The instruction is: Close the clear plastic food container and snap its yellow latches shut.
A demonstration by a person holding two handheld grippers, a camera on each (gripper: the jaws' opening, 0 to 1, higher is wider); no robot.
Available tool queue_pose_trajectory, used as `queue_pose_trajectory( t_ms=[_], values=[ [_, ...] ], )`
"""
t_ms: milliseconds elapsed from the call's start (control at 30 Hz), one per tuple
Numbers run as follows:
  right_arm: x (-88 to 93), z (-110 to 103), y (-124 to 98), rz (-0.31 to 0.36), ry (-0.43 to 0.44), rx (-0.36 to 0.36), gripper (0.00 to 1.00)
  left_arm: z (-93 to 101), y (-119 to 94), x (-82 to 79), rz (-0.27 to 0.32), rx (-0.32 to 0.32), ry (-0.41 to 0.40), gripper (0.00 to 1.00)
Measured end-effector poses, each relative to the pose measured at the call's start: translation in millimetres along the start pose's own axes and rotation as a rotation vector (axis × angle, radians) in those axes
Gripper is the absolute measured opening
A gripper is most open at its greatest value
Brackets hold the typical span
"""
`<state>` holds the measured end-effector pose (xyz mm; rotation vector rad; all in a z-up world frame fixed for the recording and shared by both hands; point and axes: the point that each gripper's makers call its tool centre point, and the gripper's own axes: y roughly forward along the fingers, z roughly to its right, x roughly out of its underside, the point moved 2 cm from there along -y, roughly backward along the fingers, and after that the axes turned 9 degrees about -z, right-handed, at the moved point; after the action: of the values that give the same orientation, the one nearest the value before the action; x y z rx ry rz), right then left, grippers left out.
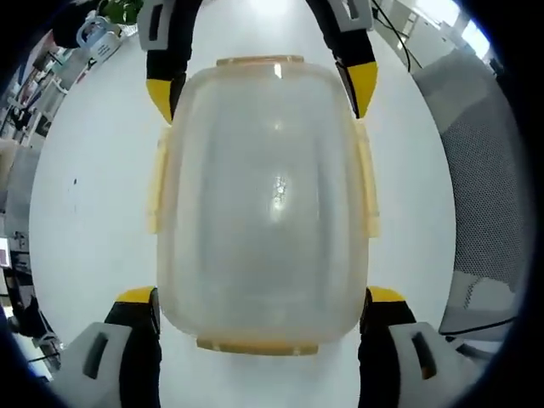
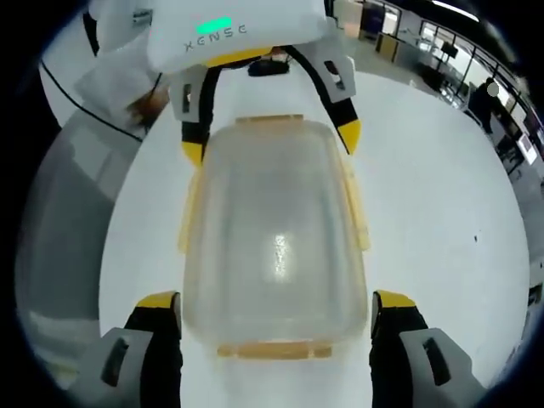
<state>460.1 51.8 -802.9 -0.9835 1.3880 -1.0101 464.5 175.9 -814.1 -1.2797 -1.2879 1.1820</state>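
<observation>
Two grippers face each other across the container (image 1: 262,200), which sits on the white table (image 1: 85,212) with its lid seated. In the left gripper view your left gripper (image 1: 259,310) has its fingers (image 1: 136,310) spread, one either side of the near end; contact with the walls I can't tell. The right gripper (image 1: 263,81) comes in from the far end, also spread. Same layout mirrored in the right gripper view: right gripper (image 2: 276,314) wide around the near end, left gripper (image 2: 268,136) beyond. Likely light, thin-walled, slick plastic, so it will skate if pushed sideways. Yellow latches (image 1: 367,183) run along both sides between the fingertips, plus one at each end (image 1: 257,345). Press down on latches, not the lid centre.
</observation>
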Motion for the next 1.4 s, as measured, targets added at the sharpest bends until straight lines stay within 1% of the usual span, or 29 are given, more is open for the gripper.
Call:
queue_pose_trajectory(
  t_ms=[33,67,133,167,233,300,500,633,700,800,967,1067,1233,1400],
  values=[
    [0.5,-1.0,-1.1,0.002,0.005,-0.005,0.94,-0.9,-0.4,0.1,0.012,-0.003,-0.012,0.99],
    [1.7,-1.5,-2.1,0.001,0.013,-0.008,0.93,1.6,-1.4,1.1,0.023,0.008,-0.035,0.99],
    [2.8,-0.9,-4.1,0.006,0.016,0.001,0.93,4.3,-2.5,2.5,0.031,0.014,-0.034,0.99],
    [3.2,-1.2,-4.6,0.009,0.021,0.0,0.93,4.7,-3.2,3.7,0.036,0.004,-0.028,0.99],
    [4.4,-1.9,-5.6,0.018,0.031,0.0,0.93,4.8,-3.0,7.8,0.03,-0.004,-0.029,0.99],
    [6.6,-3.2,-5.8,0.02,0.04,0.002,0.93,5.0,-1.6,12.1,0.03,0.0,-0.048,0.99],
    [11.8,-6.3,-7.6,0.035,0.065,0.008,0.93,12.2,-4.8,20.4,0.053,0.009,-0.101,0.98],
    [14.2,-6.7,-11.1,0.05,0.099,0.014,0.93,15.6,-7.9,23.3,0.069,-0.008,-0.107,0.97],
    [15.0,-7.8,-13.2,0.062,0.115,0.02,0.92,17.2,-8.5,25.3,0.082,-0.003,-0.143,0.97],
    [16.3,-9.4,-15.1,0.075,0.133,0.03,0.92,16.9,-8.6,29.5,0.094,-0.023,-0.157,0.96],
    [18.6,-12.1,-17.8,0.098,0.159,0.038,0.92,17.8,-10.3,36.3,0.129,-0.028,-0.236,0.96],
    [20.4,-13.3,-20.5,0.117,0.184,0.046,0.92,20.8,-11.7,41.9,0.138,-0.03,-0.271,0.95],
    [25.6,-14.2,-24.7,0.146,0.224,0.063,0.92,22.7,-13.4,48.6,0.168,-0.036,-0.327,0.95],
    [34.6,-14.5,-29.7,0.17,0.268,0.081,0.92,23.2,-17.0,56.3,0.195,-0.053,-0.385,0.95]
  ],
)
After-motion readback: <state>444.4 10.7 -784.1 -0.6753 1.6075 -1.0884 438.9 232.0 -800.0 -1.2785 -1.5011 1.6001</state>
